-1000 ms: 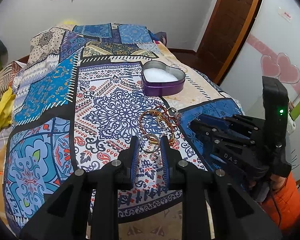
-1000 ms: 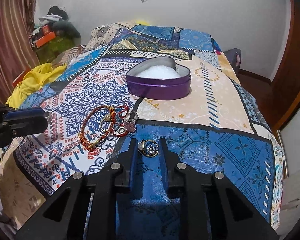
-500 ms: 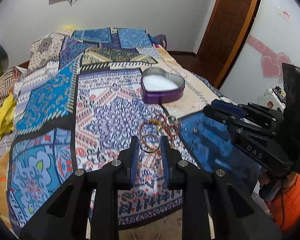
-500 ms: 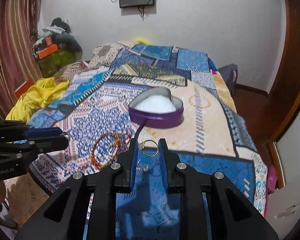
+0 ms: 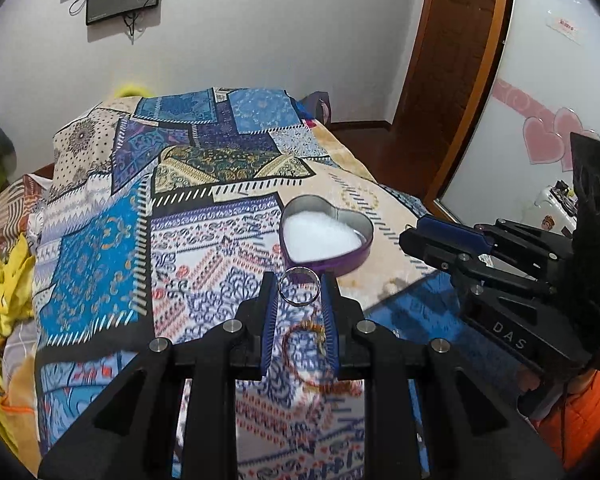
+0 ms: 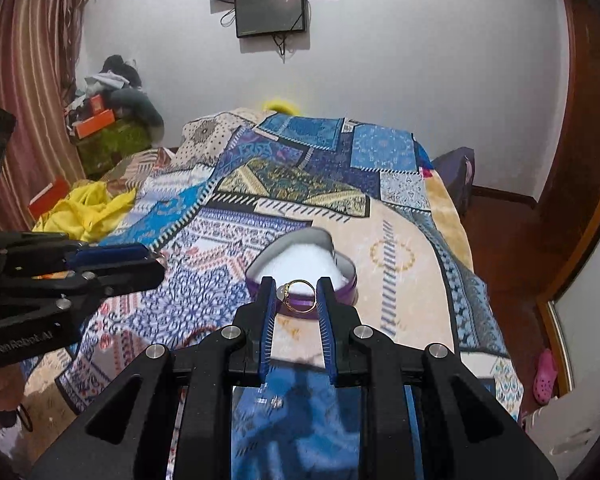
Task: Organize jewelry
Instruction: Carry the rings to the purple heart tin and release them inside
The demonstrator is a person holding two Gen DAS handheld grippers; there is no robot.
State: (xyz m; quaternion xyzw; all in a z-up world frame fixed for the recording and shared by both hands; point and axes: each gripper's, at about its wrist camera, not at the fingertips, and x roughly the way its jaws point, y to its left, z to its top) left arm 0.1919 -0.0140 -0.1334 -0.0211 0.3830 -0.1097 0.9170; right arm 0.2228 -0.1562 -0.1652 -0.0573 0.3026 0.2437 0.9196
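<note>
My left gripper (image 5: 299, 286) is shut on a silver ring (image 5: 300, 292) and holds it above the bedspread, just short of the purple heart-shaped tin (image 5: 327, 240) with white lining. My right gripper (image 6: 298, 290) is shut on a gold ring (image 6: 300, 296) and holds it in front of the same tin (image 6: 304, 272). A red and gold bracelet (image 5: 304, 354) lies on the bedspread below the left gripper. The right gripper also shows in the left wrist view (image 5: 444, 236), to the right of the tin.
The patterned bedspread (image 5: 172, 240) covers the bed. A small loose piece (image 6: 274, 402) lies on the blue patch under the right gripper. Yellow cloth (image 6: 84, 210) lies at the bed's left side. A wooden door (image 5: 460, 60) stands right of the bed.
Both grippers have lifted their rings off the bedspread and moved forward toward the heart tin. The bracelets stay behind on the cloth.
</note>
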